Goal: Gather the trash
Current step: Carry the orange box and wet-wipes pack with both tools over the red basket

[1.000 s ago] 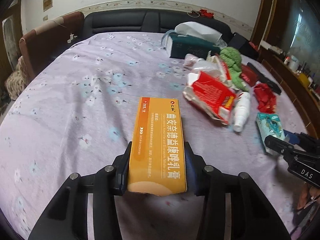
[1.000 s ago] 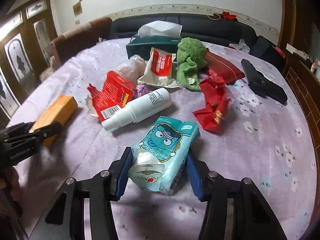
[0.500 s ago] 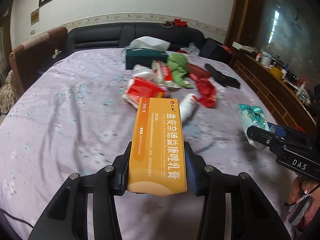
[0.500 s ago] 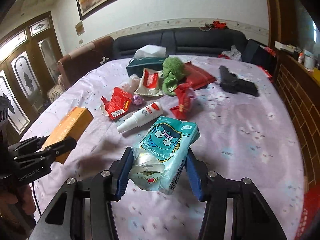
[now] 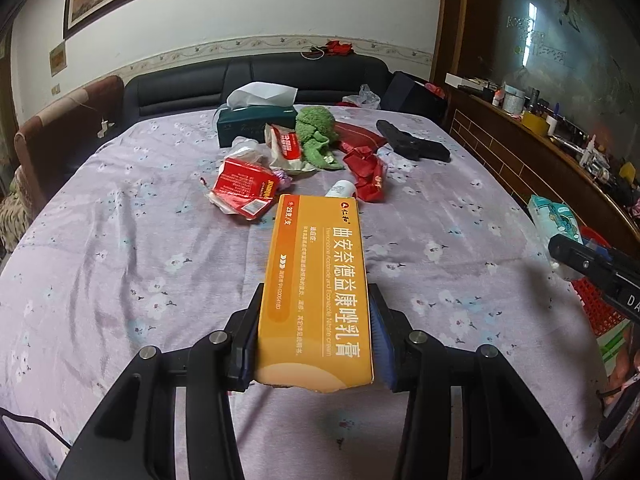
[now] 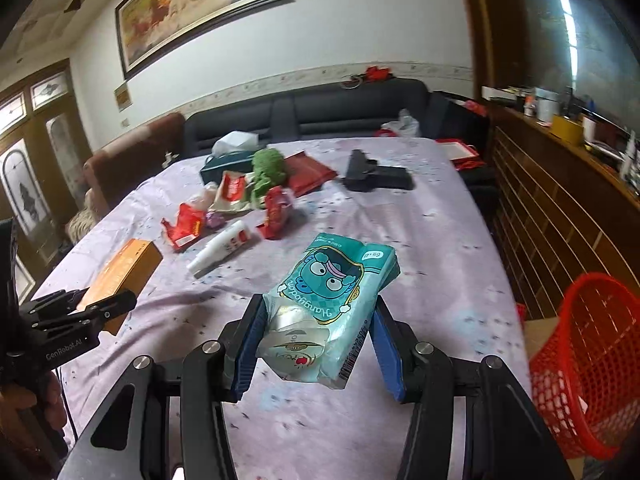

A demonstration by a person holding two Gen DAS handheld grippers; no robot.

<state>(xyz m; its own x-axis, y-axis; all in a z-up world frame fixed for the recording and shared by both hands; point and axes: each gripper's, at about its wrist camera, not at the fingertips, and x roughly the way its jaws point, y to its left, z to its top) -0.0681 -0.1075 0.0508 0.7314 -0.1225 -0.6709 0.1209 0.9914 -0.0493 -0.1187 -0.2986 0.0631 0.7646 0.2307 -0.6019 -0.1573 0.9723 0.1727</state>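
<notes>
Now lifted off the table (image 5: 120,240) | left gripper (image 5: 316,344) clamps orange box (image 5: 316,280) | right gripper (image 6: 316,344) clamps tissue pack (image 6: 328,300) | red basket (image 6: 592,360) newly in view, probably the drop-off.

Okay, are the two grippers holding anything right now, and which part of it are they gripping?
Both hold something. The left gripper clamps the orange medicine box by the long sides at its near end. The right gripper squeezes the teal tissue pack across its near end.

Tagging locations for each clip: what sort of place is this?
Probably a home living or dining room: a table under a floral cloth, a dark sofa behind it, a framed painting on the wall.
</notes>
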